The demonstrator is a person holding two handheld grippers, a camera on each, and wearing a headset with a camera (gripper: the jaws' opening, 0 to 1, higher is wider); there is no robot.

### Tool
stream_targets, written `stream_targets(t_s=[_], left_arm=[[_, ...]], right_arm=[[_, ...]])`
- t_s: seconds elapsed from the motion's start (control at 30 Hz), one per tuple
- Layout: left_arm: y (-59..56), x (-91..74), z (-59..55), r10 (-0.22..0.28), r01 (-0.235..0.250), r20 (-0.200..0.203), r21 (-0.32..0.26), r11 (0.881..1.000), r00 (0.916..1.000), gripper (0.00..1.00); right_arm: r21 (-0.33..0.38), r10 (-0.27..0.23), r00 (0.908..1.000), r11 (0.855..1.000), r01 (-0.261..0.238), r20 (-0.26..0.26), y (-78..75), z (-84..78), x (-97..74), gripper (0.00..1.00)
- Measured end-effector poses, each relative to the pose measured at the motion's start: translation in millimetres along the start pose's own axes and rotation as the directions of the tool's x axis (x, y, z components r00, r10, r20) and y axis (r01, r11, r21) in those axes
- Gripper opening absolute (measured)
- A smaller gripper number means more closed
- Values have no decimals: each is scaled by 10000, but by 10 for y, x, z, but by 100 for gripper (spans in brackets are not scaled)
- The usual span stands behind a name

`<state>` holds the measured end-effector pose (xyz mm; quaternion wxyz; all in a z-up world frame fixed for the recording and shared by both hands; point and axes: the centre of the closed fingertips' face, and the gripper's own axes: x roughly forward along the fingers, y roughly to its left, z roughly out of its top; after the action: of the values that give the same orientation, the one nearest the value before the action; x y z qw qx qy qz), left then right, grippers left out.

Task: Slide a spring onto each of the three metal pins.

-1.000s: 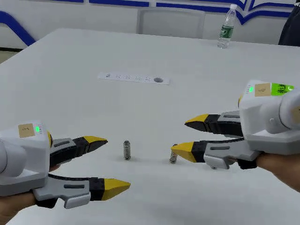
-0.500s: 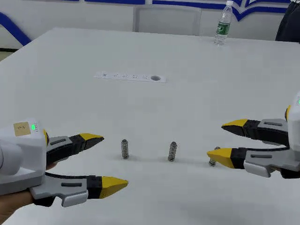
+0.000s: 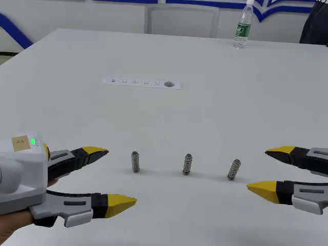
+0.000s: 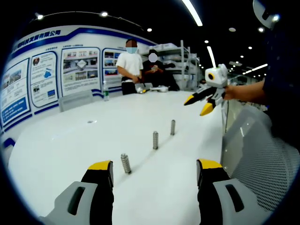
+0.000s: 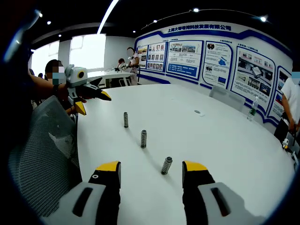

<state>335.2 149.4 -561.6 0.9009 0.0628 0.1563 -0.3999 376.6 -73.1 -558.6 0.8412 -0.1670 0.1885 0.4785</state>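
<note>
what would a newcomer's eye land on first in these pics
Three small coiled metal springs stand in a row on the white table, the rightmost leaning. The left gripper and right gripper, with yellow-tipped black jaws open, flank the row at either end. A clear plastic water bottle stands at the far edge.

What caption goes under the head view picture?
Open left gripper and right gripper flank three springs on a white table.

right gripper [image 5: 151, 168], fingers [image 5: 108, 174] apart and empty, faces three springs [image 5: 143, 138] in a row on the table [image 5: 225, 140].
</note>
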Motion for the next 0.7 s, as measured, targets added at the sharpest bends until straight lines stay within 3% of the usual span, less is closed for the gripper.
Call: stream_targets(t_s=[0.4, 0.7], left_arm=[[45, -38, -138, 194, -197, -134, -232, 9995, 9997, 77], [54, -41, -178, 265, -271, -151, -399, 9988, 9995, 77]], right_arm=[[282, -129, 9998, 9995, 134, -175, -10, -228, -68, 59], [405, -140, 9995, 9991, 151, -273, 25, -284, -78, 61]])
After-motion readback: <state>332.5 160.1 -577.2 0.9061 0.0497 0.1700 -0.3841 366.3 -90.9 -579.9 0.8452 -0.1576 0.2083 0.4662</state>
